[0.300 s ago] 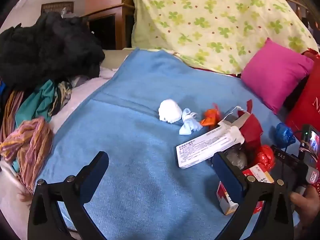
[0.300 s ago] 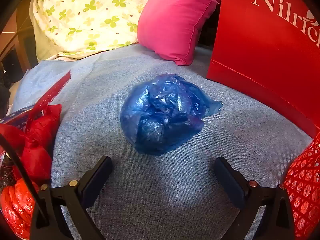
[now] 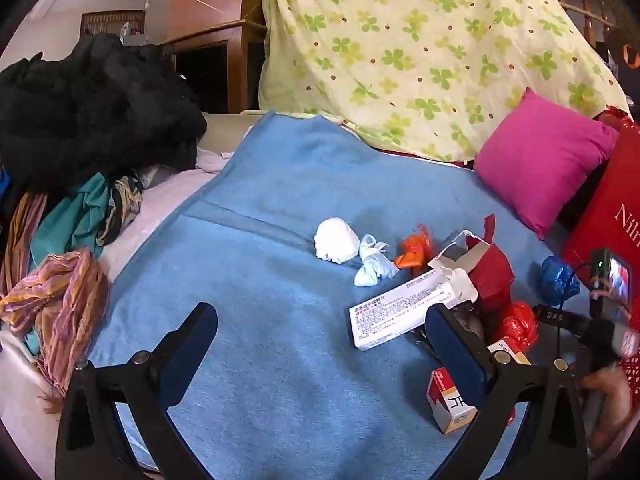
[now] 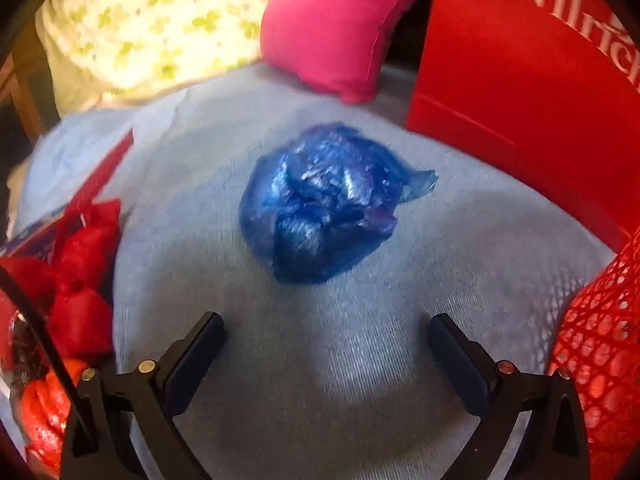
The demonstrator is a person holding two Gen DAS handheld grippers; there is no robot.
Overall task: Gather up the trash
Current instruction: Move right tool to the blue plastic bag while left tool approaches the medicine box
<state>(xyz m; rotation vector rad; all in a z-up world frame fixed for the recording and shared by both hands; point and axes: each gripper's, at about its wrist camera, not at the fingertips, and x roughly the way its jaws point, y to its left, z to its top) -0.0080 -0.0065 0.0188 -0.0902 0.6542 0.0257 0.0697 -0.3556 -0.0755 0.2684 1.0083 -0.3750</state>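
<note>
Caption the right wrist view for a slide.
Open right gripper faces a crumpled blue plastic bag on the blue blanket, short of contact.

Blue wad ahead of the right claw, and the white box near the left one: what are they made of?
The blue wad looks like thin crumpled plastic film, probably a bag: glossy highlights, sharp creases, slightly see-through edges. The white box looks like matte printed cardboard: flat faces, a torn open flap, dense black text. Neither is being held.
</note>
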